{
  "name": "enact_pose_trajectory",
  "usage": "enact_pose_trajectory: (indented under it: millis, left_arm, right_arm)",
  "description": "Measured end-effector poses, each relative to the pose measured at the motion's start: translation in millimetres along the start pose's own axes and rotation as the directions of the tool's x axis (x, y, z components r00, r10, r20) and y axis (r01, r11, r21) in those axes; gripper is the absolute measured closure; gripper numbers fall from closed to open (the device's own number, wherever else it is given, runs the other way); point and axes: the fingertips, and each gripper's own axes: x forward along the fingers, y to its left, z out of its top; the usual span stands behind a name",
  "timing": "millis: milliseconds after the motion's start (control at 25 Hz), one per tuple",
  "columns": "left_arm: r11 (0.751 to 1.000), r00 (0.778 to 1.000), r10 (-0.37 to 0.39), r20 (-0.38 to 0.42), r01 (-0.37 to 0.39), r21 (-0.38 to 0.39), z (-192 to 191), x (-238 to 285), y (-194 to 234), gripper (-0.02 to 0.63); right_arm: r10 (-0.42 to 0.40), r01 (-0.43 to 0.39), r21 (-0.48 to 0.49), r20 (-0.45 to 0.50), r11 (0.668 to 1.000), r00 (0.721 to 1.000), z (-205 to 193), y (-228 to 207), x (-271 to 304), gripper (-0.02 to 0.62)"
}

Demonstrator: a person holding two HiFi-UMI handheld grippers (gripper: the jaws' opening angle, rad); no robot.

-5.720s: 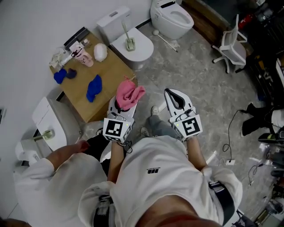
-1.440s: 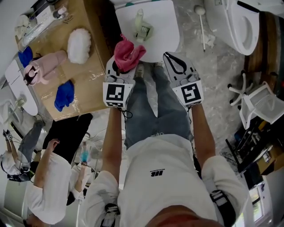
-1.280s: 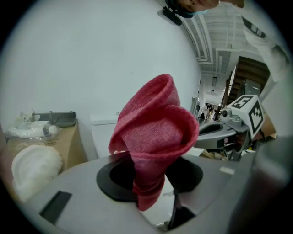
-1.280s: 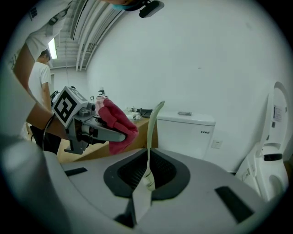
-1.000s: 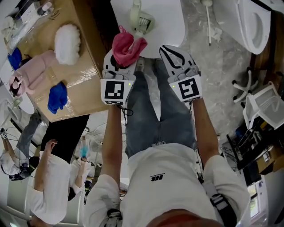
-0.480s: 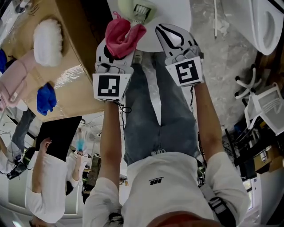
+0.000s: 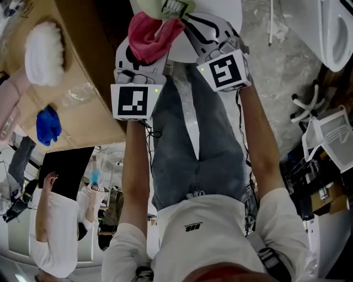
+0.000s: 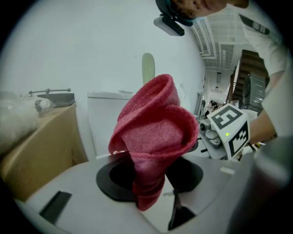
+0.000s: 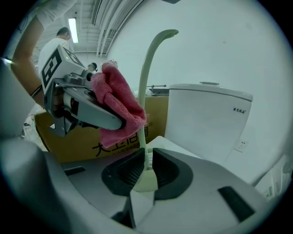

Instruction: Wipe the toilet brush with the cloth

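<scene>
A pale green toilet brush point(image 9: 145, 77) stands upright in its holder point(image 7: 168, 6) on the white toilet lid point(image 7: 234, 11). My right gripper point(image 9: 145, 164) is shut on the lower part of the handle, which runs up between the dark pads; in the head view the right gripper point(image 7: 190, 22) sits just right of the holder. My left gripper point(image 8: 149, 176) is shut on a bunched pink cloth point(image 8: 155, 137). The cloth point(image 9: 116, 114) touches the handle's left side. From above, the cloth point(image 7: 151, 36) hides the left gripper's point(image 7: 144, 52) fingertips. The handle's top point(image 8: 148, 68) shows behind the cloth.
The toilet tank point(image 9: 210, 114) rises right behind the brush. A cardboard box point(image 7: 83, 71) to the left carries a white fluffy thing point(image 7: 44, 52) and a blue cloth point(image 7: 48, 124). Another toilet point(image 7: 336, 33) and a white chair point(image 7: 331, 137) stand right; a person point(image 7: 55, 231) stands lower left.
Both grippers have moved forward to the brush on the toilet lid. The right gripper has come round the handle, and the cloth now reaches it.
</scene>
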Motion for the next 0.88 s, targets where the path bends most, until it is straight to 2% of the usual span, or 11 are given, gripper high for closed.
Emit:
enact_pose_trajectory:
  millis: [400,640,880]
  left_arm:
    - [1.000,1.000,-0.011,-0.007,0.011,0.011,-7,21,5,0.407]
    - [1.000,1.000,-0.020,-0.015,0.021,0.012,-14,36,7,0.391]
    - [1.000,1.000,0.003,-0.011,-0.003,-0.026,-19,49,16,0.391]
  right_arm:
    - [0.071,-0.074,-0.047,-0.064,0.996,0.995,-16,-1,28,0.520]
    - [0.106,-0.108,-0.053,-0.036,0.993,0.994,-13,2,40,0.507]
    - [0.130,-0.132,-0.063,-0.030,0.989,0.991,-9,6,43,0.503]
